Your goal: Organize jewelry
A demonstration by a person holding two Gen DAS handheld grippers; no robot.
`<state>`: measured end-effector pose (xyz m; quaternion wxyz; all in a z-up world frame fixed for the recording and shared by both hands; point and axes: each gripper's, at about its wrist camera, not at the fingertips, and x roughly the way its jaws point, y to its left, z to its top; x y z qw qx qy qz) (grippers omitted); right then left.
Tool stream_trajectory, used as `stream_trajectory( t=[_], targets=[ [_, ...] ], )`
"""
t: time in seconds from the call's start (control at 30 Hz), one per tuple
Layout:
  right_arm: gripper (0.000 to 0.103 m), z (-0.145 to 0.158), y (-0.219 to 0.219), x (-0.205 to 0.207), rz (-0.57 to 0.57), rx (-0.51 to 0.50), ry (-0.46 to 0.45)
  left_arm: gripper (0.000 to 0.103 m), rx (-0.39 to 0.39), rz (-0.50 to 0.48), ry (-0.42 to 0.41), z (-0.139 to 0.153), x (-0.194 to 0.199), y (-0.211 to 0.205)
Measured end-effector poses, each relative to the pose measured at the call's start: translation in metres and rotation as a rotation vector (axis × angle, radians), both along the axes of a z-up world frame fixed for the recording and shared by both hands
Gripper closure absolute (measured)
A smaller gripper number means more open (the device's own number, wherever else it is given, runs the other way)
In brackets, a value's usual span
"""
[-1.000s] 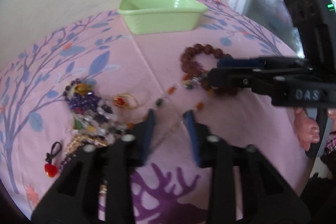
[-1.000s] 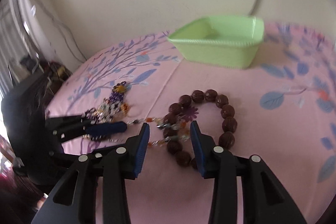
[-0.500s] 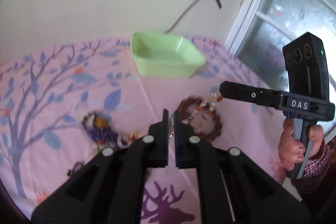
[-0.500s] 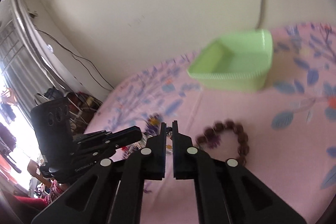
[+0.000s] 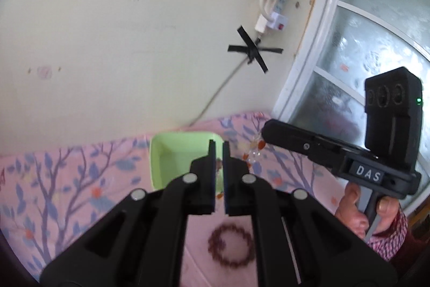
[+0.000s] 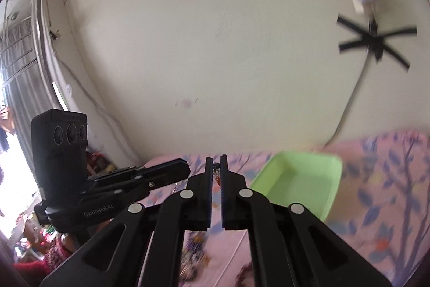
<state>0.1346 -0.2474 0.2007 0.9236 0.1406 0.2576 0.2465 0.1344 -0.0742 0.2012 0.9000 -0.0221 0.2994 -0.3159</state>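
While both grippers hang well above the pink floral cloth (image 5: 80, 179), the left gripper (image 5: 219, 152) pinches one end of a beaded chain (image 5: 252, 152) over the green tray (image 5: 161, 163). At 3 o'clock the right gripper (image 5: 264, 133) pinches its other end by the tray's right rim. At 6 o'clock a brown bead bracelet (image 5: 231, 246) lies on the cloth. A cream wall (image 5: 107, 31) and a frosted window (image 5: 362, 45) stand behind.

Left gripper (image 5: 219, 149) and right gripper (image 6: 216, 166) are both raised, jaws nearly closed.
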Motion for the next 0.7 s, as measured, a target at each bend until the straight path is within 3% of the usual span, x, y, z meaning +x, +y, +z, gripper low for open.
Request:
stream_trajectory(
  t=[0.13,0.3,0.33,0.4,0.53,0.67,0.7],
  targets=[
    [0.103,-0.001,-0.007,0.029,-0.042,-0.014,-0.003,0.099,0.023,0.027,0.013,-0.005,0.037,-0.02],
    [0.103,-0.048,-0.015,0.06,-0.057,-0.024,0.07,0.099,0.06,0.07,0.102,-0.049,0.081,-0.036],
    [0.103,-0.059,-0.016,0.064,-0.067,-0.018,0.082,0.097,0.077,0.084,0.131,-0.062,0.089,-0.039],
    [0.103,-0.09,-0.019,0.07,-0.087,0.008,0.132,0.065,0.113,0.105,0.203,-0.085,0.1,-0.041],
    [0.103,-0.116,-0.019,0.063,-0.066,0.002,0.154,0.063,0.131,0.127,0.257,-0.109,0.103,-0.029],
    [0.103,-0.119,-0.021,0.036,-0.066,0.054,0.161,0.063,0.081,0.138,0.244,-0.101,0.079,-0.001],
    [0.096,-0.12,-0.021,0.03,-0.066,0.062,0.167,0.063,0.078,0.142,0.238,-0.099,0.073,0.005]
  ],
)
